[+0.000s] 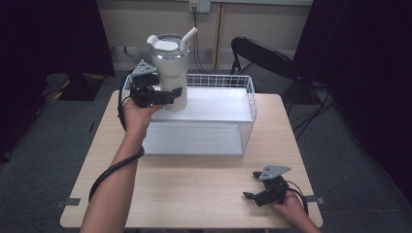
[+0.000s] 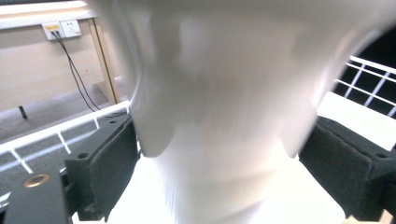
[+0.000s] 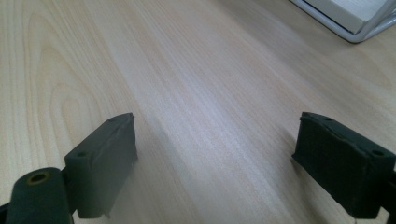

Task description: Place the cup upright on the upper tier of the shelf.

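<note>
You worked at a light wood-grain table [image 1: 194, 184] that stood on grey carpet [image 1: 43, 160]. Behind it you had a beige panelled wall [image 1: 272, 24] with a white power socket [image 1: 199, 5] and a black cable [image 1: 196, 39] hanging from it. A black folding chair [image 1: 262, 60] stood beyond the table's far right corner. Black curtains [image 1: 48, 34] hung at both sides.

There is one white tumbler [image 1: 170, 68] with one straw [image 1: 188, 37]. There is one wire basket [image 1: 248, 104] on one wooden table [image 1: 194, 184]. Two grippers, left [image 1: 176, 93] and right [image 1: 248, 185]. One black chair [image 1: 260, 60] behind.
</note>
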A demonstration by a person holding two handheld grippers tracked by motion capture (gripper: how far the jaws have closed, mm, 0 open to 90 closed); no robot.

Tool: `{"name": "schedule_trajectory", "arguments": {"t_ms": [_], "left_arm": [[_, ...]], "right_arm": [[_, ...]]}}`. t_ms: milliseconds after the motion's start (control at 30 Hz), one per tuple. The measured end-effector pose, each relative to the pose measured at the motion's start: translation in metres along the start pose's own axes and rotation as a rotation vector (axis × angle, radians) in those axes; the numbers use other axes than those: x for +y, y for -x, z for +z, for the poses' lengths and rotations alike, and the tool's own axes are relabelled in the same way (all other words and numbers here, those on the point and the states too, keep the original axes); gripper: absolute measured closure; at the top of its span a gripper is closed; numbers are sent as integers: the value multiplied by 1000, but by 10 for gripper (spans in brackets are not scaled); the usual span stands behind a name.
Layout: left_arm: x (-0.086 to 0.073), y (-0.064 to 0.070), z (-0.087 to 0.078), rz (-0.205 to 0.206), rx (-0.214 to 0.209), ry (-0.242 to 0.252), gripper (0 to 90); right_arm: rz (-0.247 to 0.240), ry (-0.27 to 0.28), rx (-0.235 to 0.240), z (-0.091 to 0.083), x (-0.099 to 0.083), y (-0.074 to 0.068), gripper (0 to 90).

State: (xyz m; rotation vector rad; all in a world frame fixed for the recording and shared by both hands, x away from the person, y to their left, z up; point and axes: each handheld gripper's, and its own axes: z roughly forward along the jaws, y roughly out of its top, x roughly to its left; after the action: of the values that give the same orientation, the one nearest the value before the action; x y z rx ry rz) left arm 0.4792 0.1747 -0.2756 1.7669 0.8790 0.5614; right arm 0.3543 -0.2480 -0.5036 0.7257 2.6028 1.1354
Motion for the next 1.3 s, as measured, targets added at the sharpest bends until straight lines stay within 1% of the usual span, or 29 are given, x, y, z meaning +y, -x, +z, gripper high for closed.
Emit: {"name": "schedule_trajectory", "arguments": {"t_ms": [67, 100, 267, 300, 333, 433, 467, 533, 600, 700, 767, 800, 1133, 1300], "left_arm": [[-4, -2, -4, -8, -11, -3, 149], [-5, -2, -7, -11, -6, -2, 156], [-6, -3, -23, -6, -5, -3, 155], [-7, -3, -26, -11, -15, -6, 156], [-7, -3, -29, -11, -17, -6, 157], [-9, -3, -37, -5, -13, -12, 156], [-10, -2, -39, -1, -6, -14, 157], [-12, -2, -45, 13, -5, -19, 158], [-15, -3, -49, 2, -11, -22, 158], [-20, -4, -57, 6, -8, -18, 157], [-23, -4, -62, -5, -17, -7, 158], [-24, -4, -64, -2, -17, -9, 157], [-35, -2, -83, 4, -12, -19, 158], [-43, 1, -88, 4, -29, -17, 158]], "right_arm": [[0, 0, 0, 0, 0, 0, 122], [0, 0, 0, 0, 0, 0, 122], [0, 1, 0, 0, 0, 0, 122], [0, 0, 0, 0, 0, 0, 123], [1, 0, 0, 0, 0, 0, 122], [0, 0, 0, 0, 0, 0, 122], [0, 0, 1, 0, 0, 0, 122], [0, 0, 0, 0, 0, 0, 122], [0, 0, 0, 0, 0, 0, 122], [0, 0, 0, 0, 0, 0, 122], [0, 0, 0, 0, 0, 0, 122], [0, 0, 0, 0, 0, 0, 122], [-1, 1, 0, 0, 0, 0, 122], [-1, 1, 0, 0, 0, 0, 122]]}}
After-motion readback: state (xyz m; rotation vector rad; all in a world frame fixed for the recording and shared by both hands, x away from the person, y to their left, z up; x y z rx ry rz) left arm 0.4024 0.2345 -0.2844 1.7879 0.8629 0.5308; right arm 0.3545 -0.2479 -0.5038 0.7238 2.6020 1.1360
